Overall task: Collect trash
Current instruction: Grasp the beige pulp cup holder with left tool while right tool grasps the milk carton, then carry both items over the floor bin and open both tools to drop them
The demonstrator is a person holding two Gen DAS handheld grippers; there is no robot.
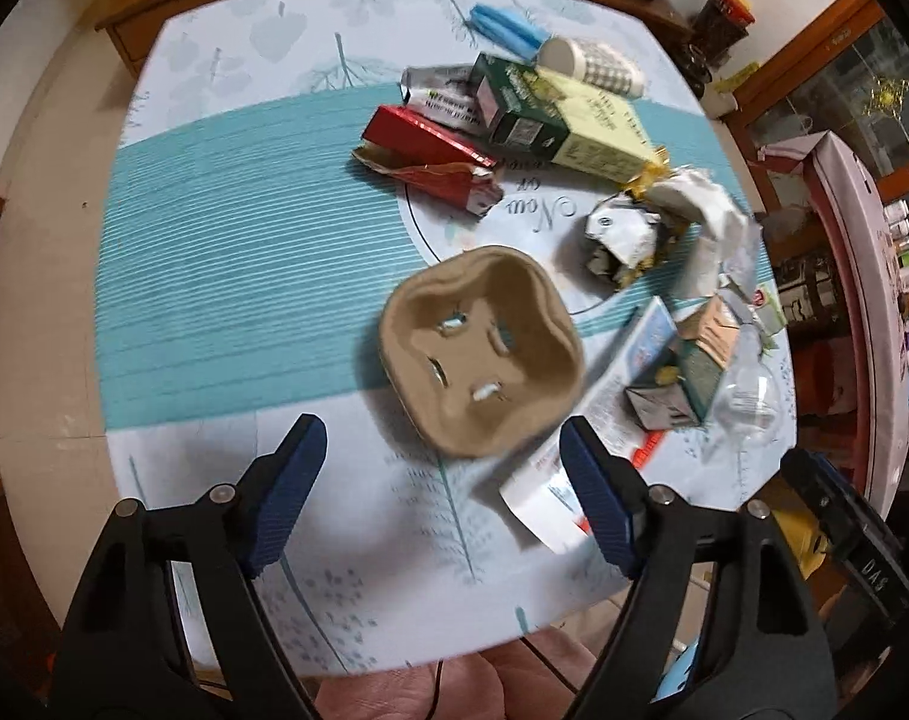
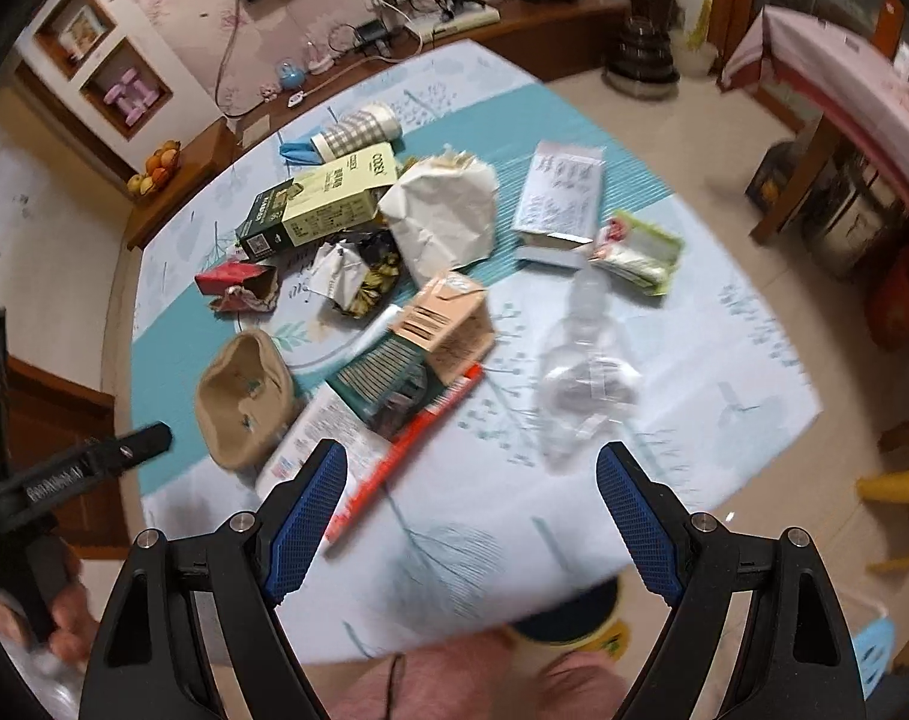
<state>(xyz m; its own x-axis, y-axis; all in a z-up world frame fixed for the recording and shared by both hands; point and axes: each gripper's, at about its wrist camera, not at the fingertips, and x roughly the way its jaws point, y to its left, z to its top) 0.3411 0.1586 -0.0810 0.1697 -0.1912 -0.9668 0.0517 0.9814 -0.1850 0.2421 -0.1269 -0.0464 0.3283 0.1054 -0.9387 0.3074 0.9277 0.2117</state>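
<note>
Trash heaped mid-table [image 1: 172, 276], nothing picked yet, so both claws hang above the near edge, likely lining up a first grab. Left gripper [image 1: 442, 450] wide open, empty, aimed at the brown pulp cup tray [image 1: 481, 354] just ahead. Right gripper [image 2: 472, 480] wide open, empty, clear plastic bottle [image 2: 580, 372] ahead. Behind the tray: red box [image 1: 430, 156], green-yellow carton [image 1: 568, 120], crumpled paper [image 2: 442, 210], all dented or torn.
</note>
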